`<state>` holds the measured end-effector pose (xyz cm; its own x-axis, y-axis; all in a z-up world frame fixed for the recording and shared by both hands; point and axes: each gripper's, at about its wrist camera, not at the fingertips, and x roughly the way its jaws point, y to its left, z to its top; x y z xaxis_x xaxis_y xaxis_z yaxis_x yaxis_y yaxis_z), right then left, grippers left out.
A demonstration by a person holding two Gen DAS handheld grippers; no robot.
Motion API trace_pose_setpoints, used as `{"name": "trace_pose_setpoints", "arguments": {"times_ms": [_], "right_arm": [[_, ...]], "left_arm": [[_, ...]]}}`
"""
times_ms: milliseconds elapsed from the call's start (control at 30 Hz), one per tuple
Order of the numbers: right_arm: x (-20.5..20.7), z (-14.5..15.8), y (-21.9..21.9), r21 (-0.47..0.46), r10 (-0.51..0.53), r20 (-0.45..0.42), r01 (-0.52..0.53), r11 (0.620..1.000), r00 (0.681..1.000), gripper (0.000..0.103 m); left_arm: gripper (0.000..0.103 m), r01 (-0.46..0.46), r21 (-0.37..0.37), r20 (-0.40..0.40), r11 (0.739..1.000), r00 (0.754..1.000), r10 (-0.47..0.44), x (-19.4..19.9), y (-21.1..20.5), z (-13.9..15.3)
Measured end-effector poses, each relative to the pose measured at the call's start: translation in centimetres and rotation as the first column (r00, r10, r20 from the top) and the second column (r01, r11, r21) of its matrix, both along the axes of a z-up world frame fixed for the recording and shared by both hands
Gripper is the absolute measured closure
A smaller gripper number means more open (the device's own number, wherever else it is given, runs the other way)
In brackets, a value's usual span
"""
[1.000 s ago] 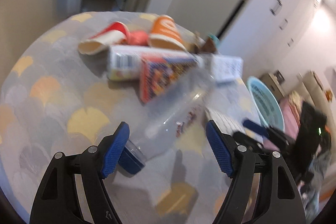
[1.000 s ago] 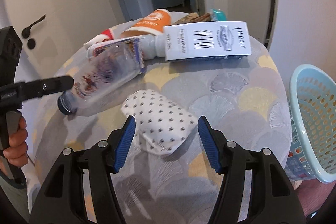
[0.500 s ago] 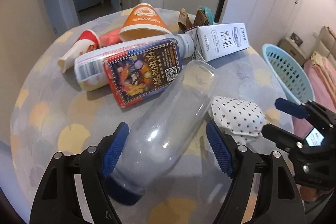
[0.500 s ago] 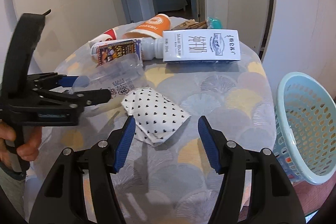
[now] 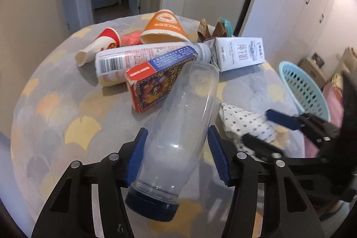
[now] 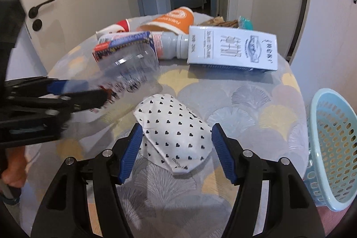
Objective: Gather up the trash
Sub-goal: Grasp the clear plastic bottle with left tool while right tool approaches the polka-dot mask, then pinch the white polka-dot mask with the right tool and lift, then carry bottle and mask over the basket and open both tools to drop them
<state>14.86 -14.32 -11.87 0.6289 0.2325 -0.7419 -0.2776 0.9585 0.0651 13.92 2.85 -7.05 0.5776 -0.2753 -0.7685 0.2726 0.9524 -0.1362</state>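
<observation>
A clear plastic bottle with a dark blue cap lies on the round table between the fingers of my left gripper, which has closed in on its sides; it also shows in the right wrist view. A white packet with black hearts lies between the open fingers of my right gripper, which stands around its near end. A light blue basket stands off the table's right edge.
At the back of the table lie a white milk carton, a white drink bottle, a red and blue box, an orange paper cup, a red and white cup and small wrappers. A door stands on the left.
My left gripper has moved forward along the clear bottle and its fingers have closed in on it. My right gripper has moved forward so that its fingers stand around the heart packet.
</observation>
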Motion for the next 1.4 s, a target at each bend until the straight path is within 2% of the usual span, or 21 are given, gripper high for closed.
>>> {"name": "trace_pose_setpoints", "arguments": {"times_ms": [233, 333, 400, 500, 567, 767, 967, 1200, 1400], "right_arm": [[0.3, -0.7, 1.3, -0.068, -0.022, 0.009, 0.023, 0.997, 1.0, 0.04], [0.2, -0.8, 1.5, -0.092, -0.039, 0.026, 0.041, 0.995, 0.999, 0.053], [-0.1, -0.6, 1.5, -0.083, -0.033, 0.039, 0.036, 0.996, 0.999, 0.07], [-0.5, -0.1, 1.6, -0.098, -0.029, 0.053, 0.034, 0.995, 0.998, 0.087], [-0.6, 0.0, 1.6, -0.086, -0.032, 0.053, 0.036, 0.996, 0.998, 0.091], [-1.3, 1.8, -0.7, 0.01, -0.083, 0.072, 0.082, 0.997, 0.994, 0.092], [-2.4, 5.9, -4.0, 0.065, -0.18, 0.153, 0.172, 0.983, 0.972, 0.092], [-3.7, 10.1, -9.7, 0.129, -0.316, 0.246, 0.292, 0.948, 0.916, 0.092], [-5.2, 12.4, -15.4, 0.183, -0.445, 0.285, 0.408, 0.894, 0.849, 0.092]], "left_arm": [[0.052, -0.012, -0.053, 0.029, 0.999, 1.0, 0.013, -1.4, 0.4, 1.0], [0.052, -0.017, -0.067, 0.041, 0.998, 0.999, 0.02, -1.6, 0.6, 1.6], [0.052, -0.017, -0.072, 0.051, 0.997, 0.999, 0.021, -1.8, 0.7, 1.9], [0.052, -0.012, -0.075, 0.071, 0.997, 0.997, 0.017, -2.1, 0.5, 2.5], [0.052, -0.014, -0.077, 0.082, 0.997, 0.996, 0.02, -2.3, 0.4, 2.9], [0.052, -0.007, -0.083, 0.125, 0.997, 0.992, 0.017, -2.8, 0.1, 4.6], [0.052, 0.03, -0.091, 0.196, 0.995, 0.981, -0.011, -3.2, -1.3, 7.7], [0.052, 0.094, -0.094, 0.26, 0.991, 0.963, -0.067, -2.6, -5.0, 11.0], [0.052, 0.175, -0.108, 0.303, 0.979, 0.943, -0.135, -1.2, -9.7, 13.6]]}}
